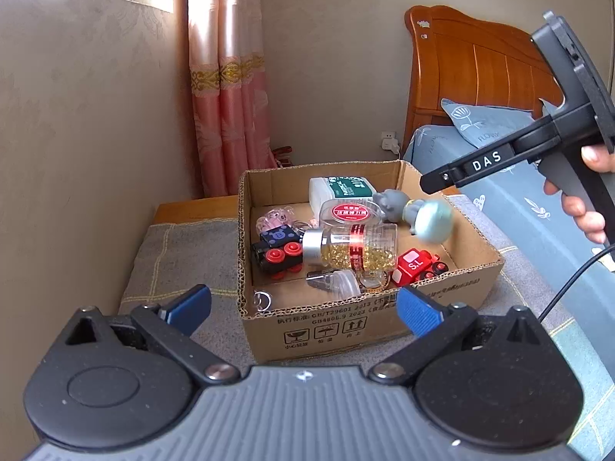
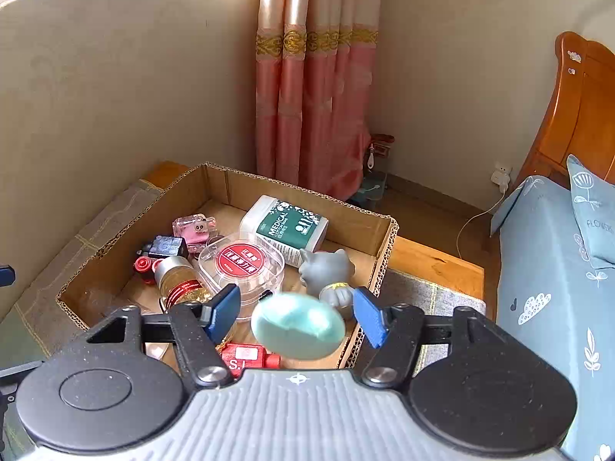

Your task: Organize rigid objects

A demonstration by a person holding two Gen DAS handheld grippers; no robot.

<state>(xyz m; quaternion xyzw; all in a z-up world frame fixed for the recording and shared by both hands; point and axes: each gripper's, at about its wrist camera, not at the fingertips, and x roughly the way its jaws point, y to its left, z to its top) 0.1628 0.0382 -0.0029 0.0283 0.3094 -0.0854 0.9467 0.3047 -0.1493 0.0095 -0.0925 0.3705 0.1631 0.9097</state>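
Observation:
An open cardboard box [image 1: 476, 269] [image 2: 384, 238] holds several toys and containers. A grey cat figure with a blurred teal base [image 1: 423, 213] [image 2: 303, 324] is in the air over the box's right side, free of both grippers. My right gripper [image 2: 296, 307] is open above the box, its blue pads either side of the figure. My left gripper [image 1: 303, 307] is open and empty in front of the box. Inside lie a bottle of yellow capsules [image 1: 353, 249], a round clear case with a red label [image 2: 242, 265], a white-green medical box [image 2: 286, 228] and a red toy train [image 1: 417, 267].
The box sits on a grey checked cloth [image 1: 180, 257] over a wooden stand by the wall. A bed with blue bedding [image 2: 553, 269] and wooden headboard [image 1: 472, 65] is at the right. Pink curtains [image 2: 311, 107] hang behind.

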